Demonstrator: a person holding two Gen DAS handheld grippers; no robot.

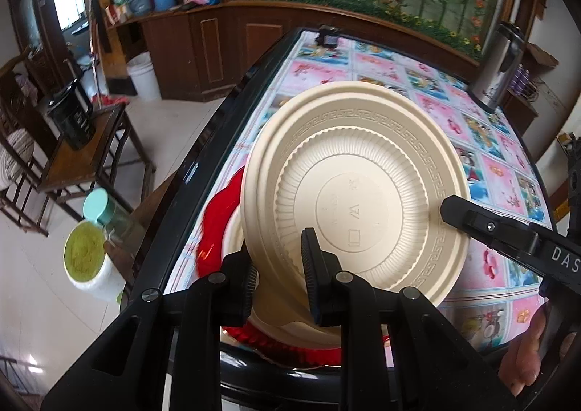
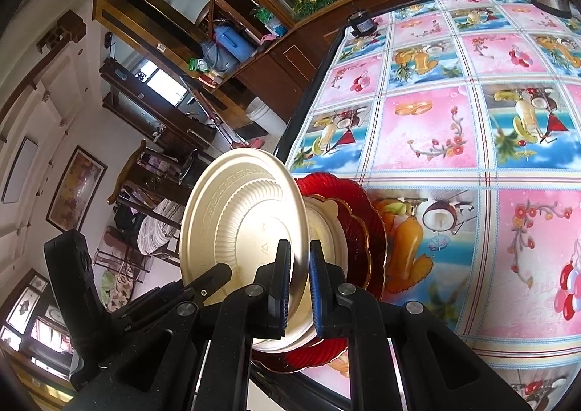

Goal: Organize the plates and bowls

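At the near edge of the table [image 1: 225,109], a cream plate [image 1: 363,193] stands tilted, its ribbed underside showing. Its lower edge is hidden behind the left gripper [image 1: 279,276], which pinches the rim with jaws nearly closed. The right gripper [image 2: 299,287] squeezes the far rim, almost fully closed. Under it sits a red glass plate [image 2: 363,229] holding a cream bowl [image 2: 323,225], mostly covered. A fruit-picture tablecloth [image 2: 435,127] lies beneath.
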